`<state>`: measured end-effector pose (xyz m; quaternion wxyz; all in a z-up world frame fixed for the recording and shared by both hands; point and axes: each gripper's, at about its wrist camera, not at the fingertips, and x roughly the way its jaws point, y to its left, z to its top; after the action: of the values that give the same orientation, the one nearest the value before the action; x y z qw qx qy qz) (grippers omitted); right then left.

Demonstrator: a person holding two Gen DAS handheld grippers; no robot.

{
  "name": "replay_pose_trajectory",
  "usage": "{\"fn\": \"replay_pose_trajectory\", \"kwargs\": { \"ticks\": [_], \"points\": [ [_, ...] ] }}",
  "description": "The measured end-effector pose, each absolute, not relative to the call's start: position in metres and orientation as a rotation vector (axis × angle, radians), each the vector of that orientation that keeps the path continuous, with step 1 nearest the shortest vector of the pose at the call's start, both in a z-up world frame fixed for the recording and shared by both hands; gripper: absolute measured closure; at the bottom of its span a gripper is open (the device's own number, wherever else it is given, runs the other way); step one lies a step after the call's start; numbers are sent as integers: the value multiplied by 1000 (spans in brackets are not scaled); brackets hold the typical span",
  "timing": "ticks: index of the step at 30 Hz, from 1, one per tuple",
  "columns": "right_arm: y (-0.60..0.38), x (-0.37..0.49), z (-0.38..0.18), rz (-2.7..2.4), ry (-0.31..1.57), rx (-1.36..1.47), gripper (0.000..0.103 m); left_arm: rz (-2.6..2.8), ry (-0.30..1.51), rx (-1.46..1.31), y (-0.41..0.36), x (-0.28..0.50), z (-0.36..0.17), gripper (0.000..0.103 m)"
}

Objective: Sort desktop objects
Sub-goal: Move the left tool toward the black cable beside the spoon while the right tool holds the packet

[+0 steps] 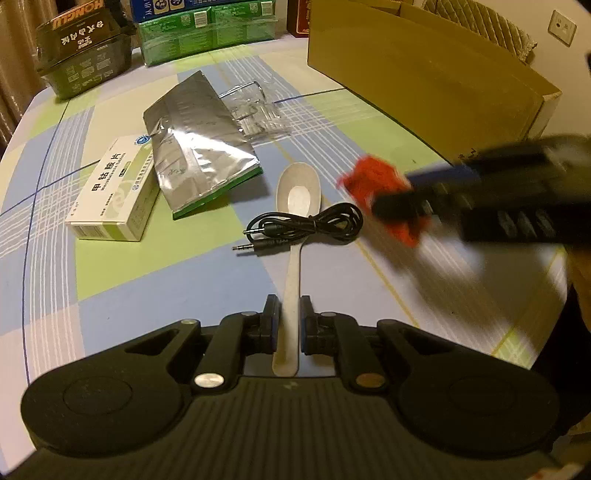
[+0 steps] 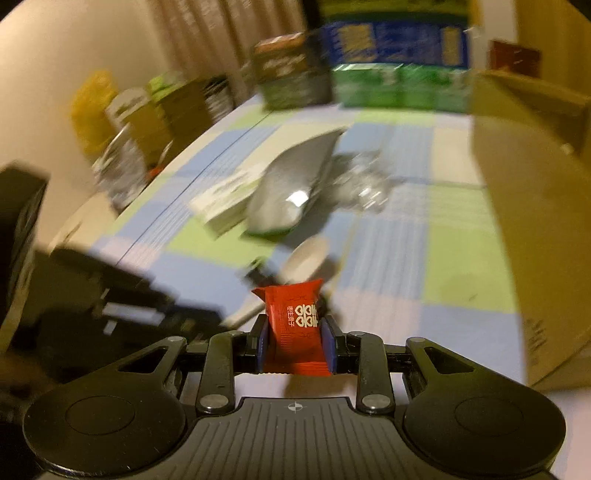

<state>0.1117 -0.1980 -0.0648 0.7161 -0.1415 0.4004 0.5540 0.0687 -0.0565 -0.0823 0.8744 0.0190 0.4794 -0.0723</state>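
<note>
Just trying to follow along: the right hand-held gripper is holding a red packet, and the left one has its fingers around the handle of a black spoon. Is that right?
Nearly. The spoon is white, not black, as the left wrist view shows; the black thing lying across it is an audio cable. Otherwise correct: the right hand-held gripper holds the red packet, and the left hand-held gripper straddles the spoon's handle.

checked tablecloth (image 1: 110, 288), stacked green cartons (image 1: 207, 33), wall socket (image 1: 562, 26)

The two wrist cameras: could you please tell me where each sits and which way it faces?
Left wrist: on the left tongs, facing across the table; own fingers straddle the spoon handle; right tongs blur past.
Right wrist: on the right tongs, facing the cardboard box; own fingers grip a red packet.
Shared: spoon, foil pouch, medicine box, cardboard box.
</note>
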Motion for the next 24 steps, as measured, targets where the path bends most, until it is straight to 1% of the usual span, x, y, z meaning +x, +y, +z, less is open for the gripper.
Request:
{"fn": "replay_pose_trajectory", "kwargs": {
  "ticks": [5,6,10,14,17,20,23,24],
  "points": [
    [-184,115,-82,1247,971,-311,77,-186,988,38,-54,67,-83,96],
    [-181,115,-83,1240,965,-319,77,-193,985,43,-54,66,-83,96],
    [-176,118,-78,1177,842,-336,77,-207,977,50,-54,66,-84,95],
    [-177,130,-76,1118,817,-312,78,-204,976,53,-53,67,-85,96],
    [-182,134,-77,1093,835,-311,78,-196,971,62,-54,68,-85,95],
    [-189,140,-77,1072,846,-301,78,-202,960,67,-56,72,-86,87],
    [-193,145,-78,1055,862,-287,78,-233,939,76,-62,80,-84,87],
    [-194,146,-78,1051,863,-285,78,-241,930,78,-64,83,-83,86]
  ]
}}
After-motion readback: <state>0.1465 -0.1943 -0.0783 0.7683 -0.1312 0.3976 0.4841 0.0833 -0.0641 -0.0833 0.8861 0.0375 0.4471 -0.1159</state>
